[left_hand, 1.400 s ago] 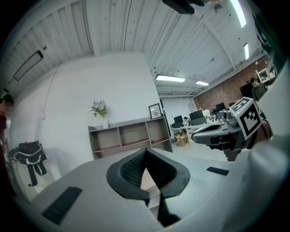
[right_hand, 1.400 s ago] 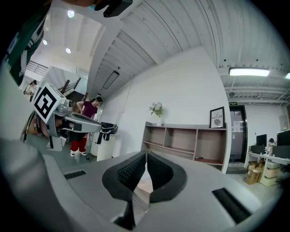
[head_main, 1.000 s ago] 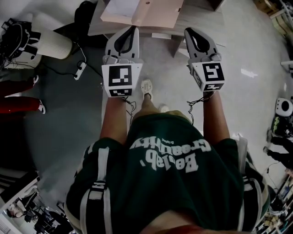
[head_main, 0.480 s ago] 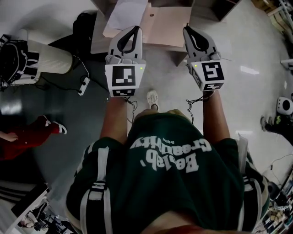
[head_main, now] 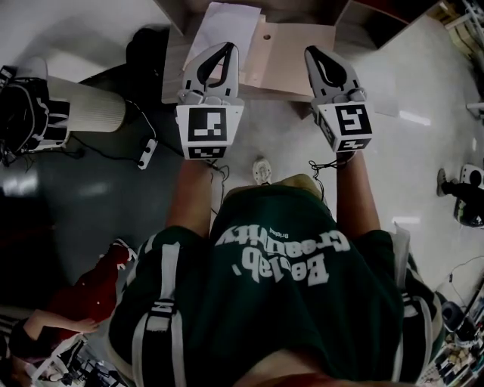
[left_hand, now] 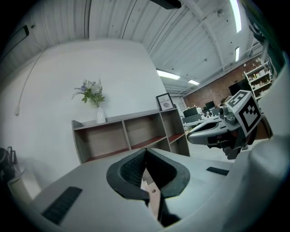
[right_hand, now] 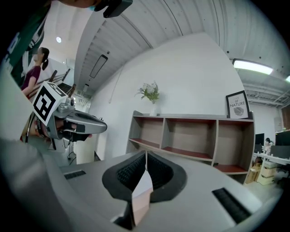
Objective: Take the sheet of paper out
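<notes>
Though the desk (head_main: 174,68) is cropped, paper (head_main: 223,26) overlaps a folder (head_main: 291,49); left gripper (head_main: 225,46) and right gripper (head_main: 311,51) fingers are closed, empty.

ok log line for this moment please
left gripper: shut, empty | right gripper: shut, empty | paper sheet: on table at tan folder's left side | contact: none yet

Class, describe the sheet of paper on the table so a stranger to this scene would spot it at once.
Find the table at the top of the head view. On it lies a tan folder, and at the folder's left is the sheet of paper. It alone is white, while the folder and the tabletop are brownish.
</notes>
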`<state>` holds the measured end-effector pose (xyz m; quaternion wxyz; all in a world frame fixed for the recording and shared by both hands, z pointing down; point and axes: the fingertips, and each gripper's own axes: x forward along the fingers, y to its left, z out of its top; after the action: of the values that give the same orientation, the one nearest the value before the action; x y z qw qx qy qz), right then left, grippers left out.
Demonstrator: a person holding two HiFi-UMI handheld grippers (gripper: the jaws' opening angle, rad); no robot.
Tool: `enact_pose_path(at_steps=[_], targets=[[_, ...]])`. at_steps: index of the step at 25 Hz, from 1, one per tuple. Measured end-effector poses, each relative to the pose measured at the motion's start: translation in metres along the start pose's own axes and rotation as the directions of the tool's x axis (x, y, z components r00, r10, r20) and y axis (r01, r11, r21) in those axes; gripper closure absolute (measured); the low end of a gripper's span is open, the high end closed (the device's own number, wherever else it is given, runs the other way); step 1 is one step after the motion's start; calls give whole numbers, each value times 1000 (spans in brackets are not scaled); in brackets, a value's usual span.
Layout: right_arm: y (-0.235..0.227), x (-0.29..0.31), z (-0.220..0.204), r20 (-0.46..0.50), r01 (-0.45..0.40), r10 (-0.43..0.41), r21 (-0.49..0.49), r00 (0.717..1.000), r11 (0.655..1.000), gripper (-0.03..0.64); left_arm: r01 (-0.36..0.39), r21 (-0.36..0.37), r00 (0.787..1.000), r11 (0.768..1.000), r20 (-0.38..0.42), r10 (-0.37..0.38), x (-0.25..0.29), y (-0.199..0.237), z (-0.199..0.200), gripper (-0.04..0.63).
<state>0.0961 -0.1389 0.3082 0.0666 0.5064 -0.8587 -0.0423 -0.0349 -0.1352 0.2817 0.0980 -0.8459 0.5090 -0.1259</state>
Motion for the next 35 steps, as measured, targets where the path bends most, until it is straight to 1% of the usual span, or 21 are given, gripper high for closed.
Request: enact_pose_path(at_steps=[3, 8, 13, 20, 24, 27, 31, 35], targets=[[2, 11, 1, -6, -9, 9, -3, 1000, 1000, 578, -3, -3, 1000, 1000, 1, 3, 6, 10, 0, 577], [11, 27, -3, -15, -9, 9, -7, 1000, 1000, 578, 1, -13, 1000, 1000, 7, -1, 11, 27, -12, 577], [15, 47, -4, -34, -34, 34, -11, 999, 999, 578, -6, -46, 1000, 999, 8, 6, 18, 42, -18, 577], [7, 63, -9, -39, -67, 67, -7, 997, 998, 578, -26, -61, 1000, 998, -13, 26, 31, 46, -23, 577], [-6, 82, -7, -30, -92, 92, -2, 995, 996, 578, -35, -53, 999, 998, -29, 34, 55, 50, -23, 577], [-23, 102, -10, -45, -115, 115, 5, 992, 993, 578, -47, -50, 998, 998, -43, 45, 78, 55, -20, 577], [-39, 139, -3, -12, -167, 167, 13, 986, 986, 578, -68, -62, 996, 996, -60, 64, 109, 67, -17, 577], [-47, 172, -5, -12, -218, 219, 25, 976, 976, 578, -100, -54, 992, 993, -81, 96, 135, 82, -19, 577]])
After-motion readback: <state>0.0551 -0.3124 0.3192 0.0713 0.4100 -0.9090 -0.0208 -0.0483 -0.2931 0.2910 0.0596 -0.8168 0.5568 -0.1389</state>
